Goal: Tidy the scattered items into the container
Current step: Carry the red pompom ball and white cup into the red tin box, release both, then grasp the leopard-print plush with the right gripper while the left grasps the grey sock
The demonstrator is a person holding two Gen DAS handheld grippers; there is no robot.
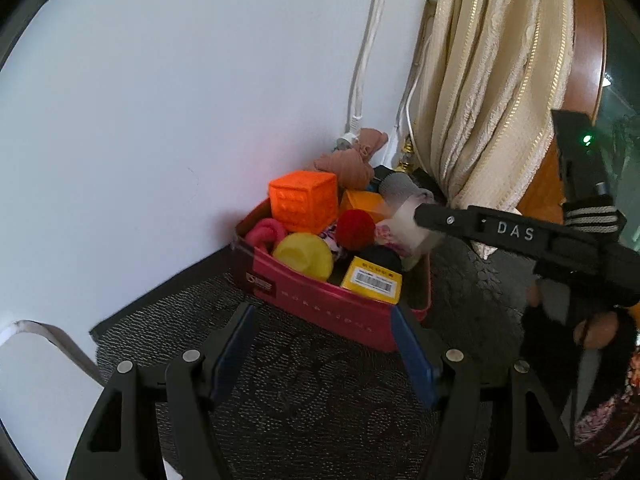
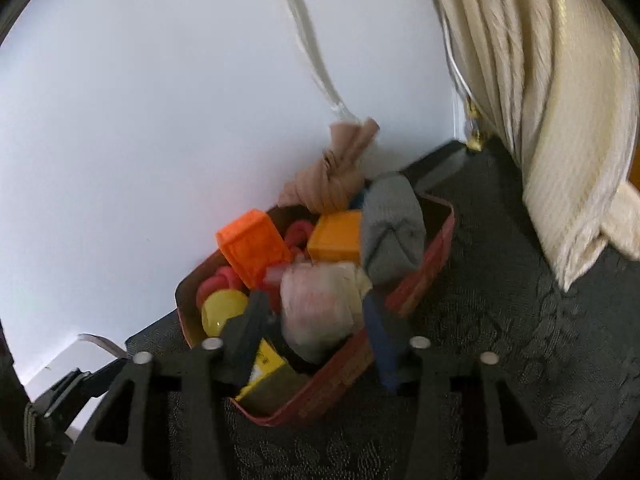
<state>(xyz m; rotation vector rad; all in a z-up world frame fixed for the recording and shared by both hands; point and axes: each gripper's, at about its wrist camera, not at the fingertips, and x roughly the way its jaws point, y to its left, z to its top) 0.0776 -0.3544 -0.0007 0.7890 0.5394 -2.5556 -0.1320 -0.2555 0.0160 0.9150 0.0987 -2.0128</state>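
A red box (image 1: 320, 300) stands on the carpet against the white wall. It holds an orange cube (image 1: 304, 202), a yellow ball (image 1: 304, 256), a red ball (image 1: 355, 229), a barcoded yellow box (image 1: 374, 280), a grey sock (image 2: 394, 232) and a tan knotted cloth (image 1: 352, 160). My right gripper (image 2: 314, 332) hangs over the box's (image 2: 424, 264) near right part. A cream cloth bundle (image 2: 316, 308) sits loosely between its parted fingers, resting on the pile. My left gripper (image 1: 322, 320) stands open just in front of the box with nothing between its fingers.
A cream curtain (image 1: 480, 100) hangs right of the box, reaching the floor. White cables (image 1: 364, 60) run down the wall behind it. Dark patterned carpet (image 1: 320, 400) covers the floor. A person's hand (image 1: 596, 332) holds the right gripper's handle at the right edge.
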